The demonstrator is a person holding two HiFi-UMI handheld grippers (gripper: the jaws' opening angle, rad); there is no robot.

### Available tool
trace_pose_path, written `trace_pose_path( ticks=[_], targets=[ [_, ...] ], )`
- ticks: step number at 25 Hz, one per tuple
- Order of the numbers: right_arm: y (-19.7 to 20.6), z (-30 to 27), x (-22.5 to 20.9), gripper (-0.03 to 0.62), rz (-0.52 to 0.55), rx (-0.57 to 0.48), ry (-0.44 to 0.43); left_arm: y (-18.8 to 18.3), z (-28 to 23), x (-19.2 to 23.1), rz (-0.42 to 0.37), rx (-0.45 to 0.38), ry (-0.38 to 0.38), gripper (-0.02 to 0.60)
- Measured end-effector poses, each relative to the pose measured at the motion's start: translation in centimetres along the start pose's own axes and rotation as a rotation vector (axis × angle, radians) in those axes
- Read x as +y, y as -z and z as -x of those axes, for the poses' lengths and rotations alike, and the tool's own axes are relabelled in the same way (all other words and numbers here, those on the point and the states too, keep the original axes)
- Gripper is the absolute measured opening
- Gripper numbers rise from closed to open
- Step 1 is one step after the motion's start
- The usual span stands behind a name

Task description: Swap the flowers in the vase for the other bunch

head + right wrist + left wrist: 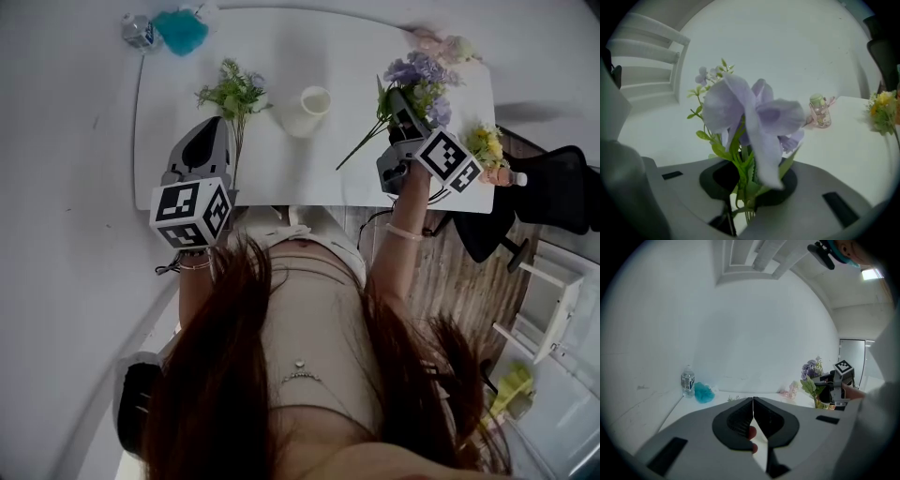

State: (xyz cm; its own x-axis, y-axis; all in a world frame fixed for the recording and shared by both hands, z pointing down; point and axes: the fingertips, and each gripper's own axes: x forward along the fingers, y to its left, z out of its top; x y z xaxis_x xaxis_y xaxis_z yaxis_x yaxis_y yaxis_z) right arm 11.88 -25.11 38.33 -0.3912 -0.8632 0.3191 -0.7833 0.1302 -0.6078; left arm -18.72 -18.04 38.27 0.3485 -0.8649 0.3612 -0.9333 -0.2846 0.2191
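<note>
Purple bunch [417, 80] is off the table [281, 173] and up in the air, stems pinched between the fingers of the right gripper [749, 180]. The right gripper view shows the green stalks nipped low down, with the big lilac bloom filling the picture above.

Here's the relation that matters: the bunch's long axis slants, blooms high and to the right, bare stem tail trailing down and left. That tail points roughly toward the vase [311, 108], which stands to the left of the right gripper and looks empty from above. If this bunch is going in, I'd say the tail has to swing upright over the mouth first.

On the far side of the vase lies the green bunch [234, 92], flat on the table, heads away from the person and stalks running back alongside the left gripper [753, 401]. That one's fingers are pressed together with no stem showing between them. The vase sits between the two grippers, the right one a touch nearer.

Only the head view shows vase, tail and green bunch together. The right gripper view confirms the pinch but never shows the vase. The left gripper view shows the purple bunch side-on, clear of the table.
</note>
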Motion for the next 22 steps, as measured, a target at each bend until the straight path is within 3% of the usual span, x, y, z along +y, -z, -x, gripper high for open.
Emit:
trace_pose_path(
  ticks=[8,15,22],
  targets=[
    [-3.4,1.1,3.1,0.094,0.024,-0.107,-0.09,0.0,0.1,0.2,0.015,-0.011,-0.007,0.008],
    [-5.8,1.7,6.7,0.094,0.035,-0.153,-0.246,0.2,1.0,0.3,0.027,-0.017,-0.026,0.008],
    [-7.7,2.6,8.0,0.094,-0.07,-0.245,-0.378,0.4,2.4,1.3,0.042,-0.025,-0.078,0.005]
  ],
)
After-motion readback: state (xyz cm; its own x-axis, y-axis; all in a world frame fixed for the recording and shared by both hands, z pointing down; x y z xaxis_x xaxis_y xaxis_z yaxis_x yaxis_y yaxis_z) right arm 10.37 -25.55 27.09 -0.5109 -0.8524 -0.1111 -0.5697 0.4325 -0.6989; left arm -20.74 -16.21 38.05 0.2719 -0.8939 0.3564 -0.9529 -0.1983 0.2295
